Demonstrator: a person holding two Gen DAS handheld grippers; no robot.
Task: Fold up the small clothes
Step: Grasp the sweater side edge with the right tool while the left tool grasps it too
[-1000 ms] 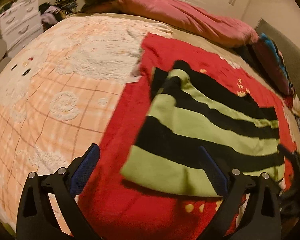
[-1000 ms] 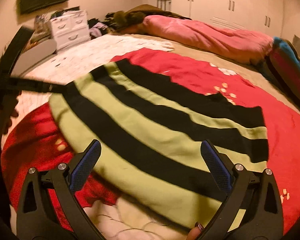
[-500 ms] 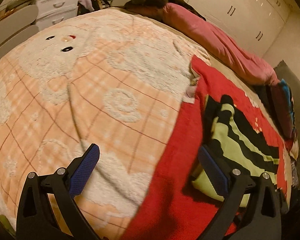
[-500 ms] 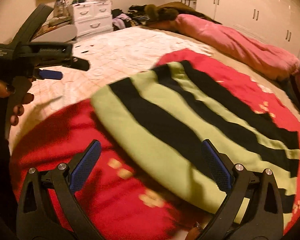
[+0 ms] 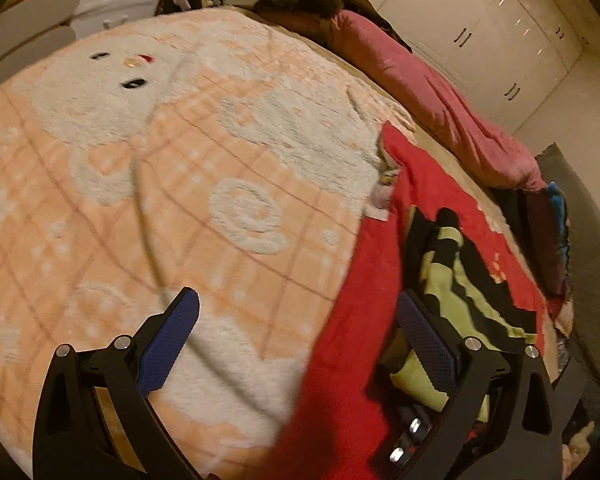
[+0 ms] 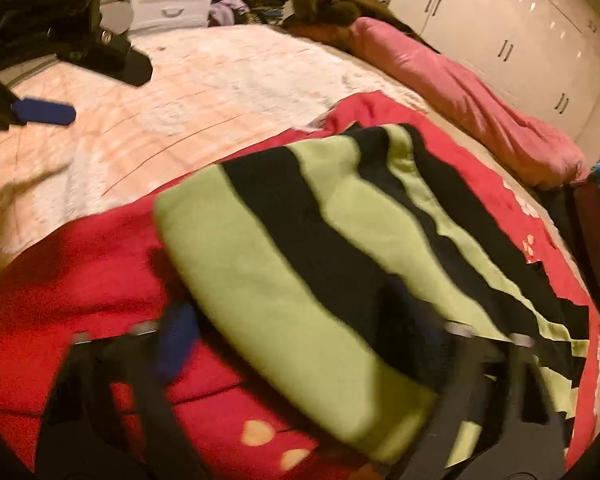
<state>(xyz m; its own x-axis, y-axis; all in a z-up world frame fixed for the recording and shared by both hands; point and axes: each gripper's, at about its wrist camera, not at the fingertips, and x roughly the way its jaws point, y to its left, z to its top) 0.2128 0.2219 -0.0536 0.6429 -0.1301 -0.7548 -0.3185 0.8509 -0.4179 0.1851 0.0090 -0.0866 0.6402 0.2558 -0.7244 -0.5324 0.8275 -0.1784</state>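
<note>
Peach-checked blanket [image 5: 188,184] sits under your left claw [image 5: 296,336], jaws wide apart, nothing between them. Green-and-black striped garment [image 6: 300,264] lies folded on the red blanket [image 6: 68,276] to its right. Your right claw [image 6: 300,344] has just been closing around the garment's near edge; too blurred to confirm contact.

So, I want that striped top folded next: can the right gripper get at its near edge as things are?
Probably yes. The right gripper has just been closing around the near edge of the striped top, which lies on the red blanket; nothing blocks it.
</note>
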